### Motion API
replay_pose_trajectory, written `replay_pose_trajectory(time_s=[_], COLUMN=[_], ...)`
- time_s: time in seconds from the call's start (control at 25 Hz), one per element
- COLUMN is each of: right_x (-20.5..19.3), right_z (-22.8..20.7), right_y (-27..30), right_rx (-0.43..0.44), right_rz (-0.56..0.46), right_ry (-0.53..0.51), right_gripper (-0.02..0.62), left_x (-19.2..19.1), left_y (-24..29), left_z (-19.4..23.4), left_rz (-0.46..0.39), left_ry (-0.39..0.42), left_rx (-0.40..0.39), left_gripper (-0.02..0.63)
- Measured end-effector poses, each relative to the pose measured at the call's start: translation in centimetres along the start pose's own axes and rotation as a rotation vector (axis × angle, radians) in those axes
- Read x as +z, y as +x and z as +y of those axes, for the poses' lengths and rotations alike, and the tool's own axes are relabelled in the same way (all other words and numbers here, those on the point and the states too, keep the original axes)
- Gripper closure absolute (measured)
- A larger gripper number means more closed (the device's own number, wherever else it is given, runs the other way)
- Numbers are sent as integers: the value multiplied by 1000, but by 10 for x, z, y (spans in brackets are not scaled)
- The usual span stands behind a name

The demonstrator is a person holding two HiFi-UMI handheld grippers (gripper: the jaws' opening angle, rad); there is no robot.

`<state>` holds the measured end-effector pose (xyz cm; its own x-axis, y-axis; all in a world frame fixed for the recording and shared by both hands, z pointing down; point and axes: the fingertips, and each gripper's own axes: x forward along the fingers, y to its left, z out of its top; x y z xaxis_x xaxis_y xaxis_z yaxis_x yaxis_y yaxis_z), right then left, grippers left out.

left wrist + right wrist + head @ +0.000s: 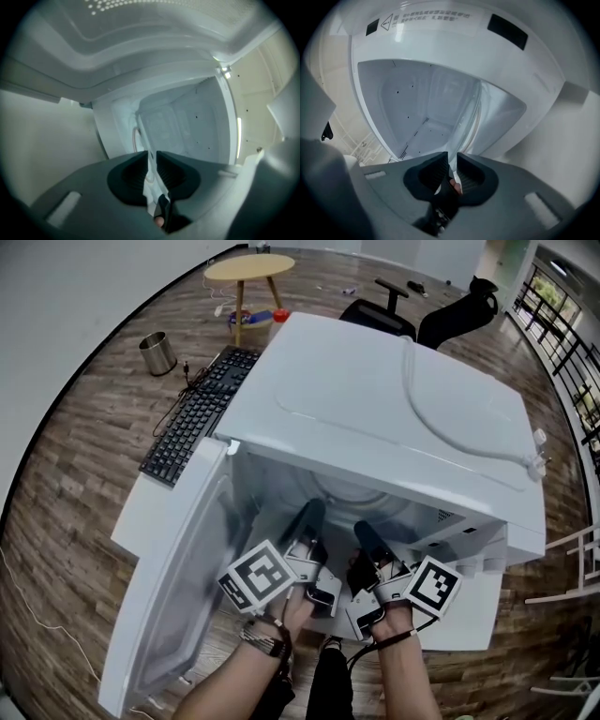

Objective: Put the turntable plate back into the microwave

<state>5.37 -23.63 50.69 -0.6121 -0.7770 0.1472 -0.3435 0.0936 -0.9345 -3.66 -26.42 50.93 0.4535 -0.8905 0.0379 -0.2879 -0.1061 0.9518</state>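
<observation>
The white microwave (394, 399) stands with its door (173, 568) swung open to the left. Both grippers reach side by side into the cavity (422, 108). The glass turntable plate (349, 491) is clear and shows as a faint curved rim inside. My left gripper (309, 517) is shut on the plate's edge; in the left gripper view the plate (139, 136) runs edge-on between the pads of my left gripper (151, 161). My right gripper (364, 534) grips the rim too; the plate (472, 119) curves away from my right gripper (453, 164). Whether the plate rests on the cavity floor is hidden.
A black keyboard (197, 418) lies on the white table left of the microwave. On the wooden floor behind are a metal bin (157, 352), a round wooden table (248, 268) and a black office chair (441, 310). The cavity walls stand close on both sides.
</observation>
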Motion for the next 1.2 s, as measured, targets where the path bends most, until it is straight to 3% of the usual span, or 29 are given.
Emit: replay_pose_trajectory(time_s=[0.48,0.72,0.88,1.2], right_x=[7,6,7,10], right_z=[-3,-5,-8,-6], right_y=[5,2,1,4], right_rx=[-13,-3,-15,-32], right_rz=[-12,-32,-30,-51], right_ry=[-43,4,1,-5], right_gripper=[545,545,545,551], left_x=[8,3,1,3], left_y=[5,5,5,-6], left_z=[-2,-1,0,4], left_rz=[3,90,103,91], left_ry=[61,134,157,131], left_rx=[42,79,91,79], left_gripper=[545,531,529,506])
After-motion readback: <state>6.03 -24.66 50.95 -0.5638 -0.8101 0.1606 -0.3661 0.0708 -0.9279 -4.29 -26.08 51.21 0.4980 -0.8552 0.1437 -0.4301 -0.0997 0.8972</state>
